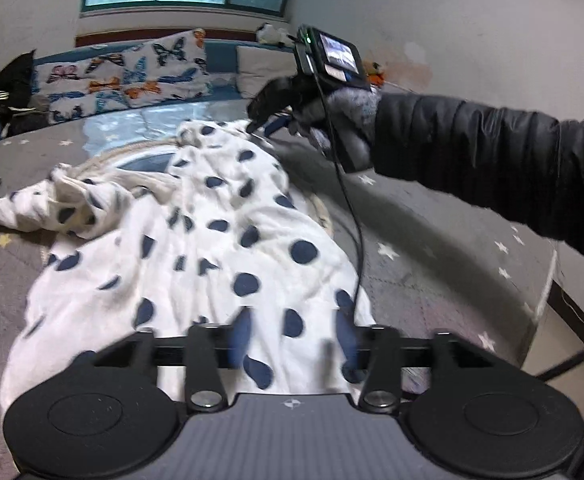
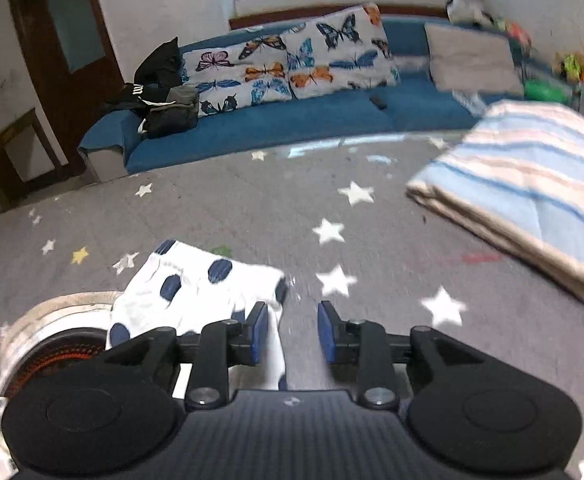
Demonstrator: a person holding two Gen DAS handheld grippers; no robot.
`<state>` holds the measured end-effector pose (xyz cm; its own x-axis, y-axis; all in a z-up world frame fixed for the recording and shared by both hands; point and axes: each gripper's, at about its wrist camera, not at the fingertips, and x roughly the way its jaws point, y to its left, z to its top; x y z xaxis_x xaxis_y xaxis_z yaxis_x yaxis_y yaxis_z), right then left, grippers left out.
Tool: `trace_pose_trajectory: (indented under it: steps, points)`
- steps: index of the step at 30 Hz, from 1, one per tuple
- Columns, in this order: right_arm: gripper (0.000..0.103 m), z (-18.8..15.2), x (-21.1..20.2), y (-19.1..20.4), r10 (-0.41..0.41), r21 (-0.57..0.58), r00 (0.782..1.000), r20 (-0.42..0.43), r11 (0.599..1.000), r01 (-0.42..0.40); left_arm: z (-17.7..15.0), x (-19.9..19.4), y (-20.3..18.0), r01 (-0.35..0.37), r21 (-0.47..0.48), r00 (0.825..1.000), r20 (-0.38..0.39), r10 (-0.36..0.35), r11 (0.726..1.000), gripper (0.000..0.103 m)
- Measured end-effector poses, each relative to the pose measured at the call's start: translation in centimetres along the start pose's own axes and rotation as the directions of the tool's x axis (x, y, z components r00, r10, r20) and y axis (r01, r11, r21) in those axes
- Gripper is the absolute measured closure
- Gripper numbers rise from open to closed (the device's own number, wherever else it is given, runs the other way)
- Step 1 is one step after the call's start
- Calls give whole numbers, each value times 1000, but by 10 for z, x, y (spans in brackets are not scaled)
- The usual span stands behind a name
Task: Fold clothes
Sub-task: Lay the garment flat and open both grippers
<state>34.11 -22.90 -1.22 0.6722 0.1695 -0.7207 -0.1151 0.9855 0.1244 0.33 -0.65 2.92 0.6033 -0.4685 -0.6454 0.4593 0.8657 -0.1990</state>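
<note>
A white garment with navy polka dots (image 1: 195, 248) lies crumpled on a grey star-patterned mat (image 1: 432, 280). In the left wrist view my left gripper (image 1: 287, 336) hovers over its near edge, fingers blurred and spread apart, with cloth showing between them. My right gripper (image 1: 259, 120) is at the garment's far end, held by a gloved hand. In the right wrist view my right gripper (image 2: 293, 330) is open, its blue pads (image 2: 260, 330) apart, and a corner of the dotted garment (image 2: 195, 292) lies by the left pad.
A folded blue-striped blanket (image 2: 532, 196) lies on the mat at the right. A blue sofa (image 2: 292, 120) with butterfly cushions (image 2: 292, 64) stands at the back. A round woven object (image 2: 51, 336) sits under the garment. A dark door (image 2: 63, 60) is at the far left.
</note>
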Motion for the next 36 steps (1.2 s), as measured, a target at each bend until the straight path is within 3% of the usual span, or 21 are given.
trace_pose_trajectory:
  steps: [3, 5, 9, 13, 17, 21, 25, 34, 36]
  points:
    - [82, -1, 3, 10, -27, -74, 1000, 12, 997, 28, 3, -5, 9, -36, -29, 999, 14, 37, 999, 46]
    - [101, -1, 2, 15, -45, -115, 999, 16, 992, 47, 5, -7, 15, -62, -51, 998, 21, 63, 997, 44]
    - [102, -2, -4, 17, -140, -184, 989, 38, 972, 145, -1, -13, 34, -116, -97, 993, 12, 118, 989, 44]
    - [102, -1, -4, -4, -274, -174, 961, 37, 945, 276, -11, -14, 52, -170, -134, 986, -20, 168, 976, 44]
    - [100, 0, -5, -27, -343, -174, 939, 13, 924, 340, -22, -16, 66, -195, -168, 981, -44, 190, 966, 44]
    - [92, -1, -28, -37, -237, -141, 971, -22, 962, 232, -25, -20, 69, -208, -173, 978, -33, 205, 963, 41]
    - [82, -7, -48, -33, -159, -136, 987, -33, 979, 154, -27, -23, 68, -238, -155, 971, -35, 235, 959, 41]
    - [79, -13, -30, -34, -62, -31, 997, -47, 998, 61, -31, -32, 72, -274, -167, 962, -39, 271, 947, 41]
    - [71, -11, -22, -28, -47, -31, 998, -32, 998, 46, -29, -33, 73, -276, -170, 961, -42, 273, 946, 41]
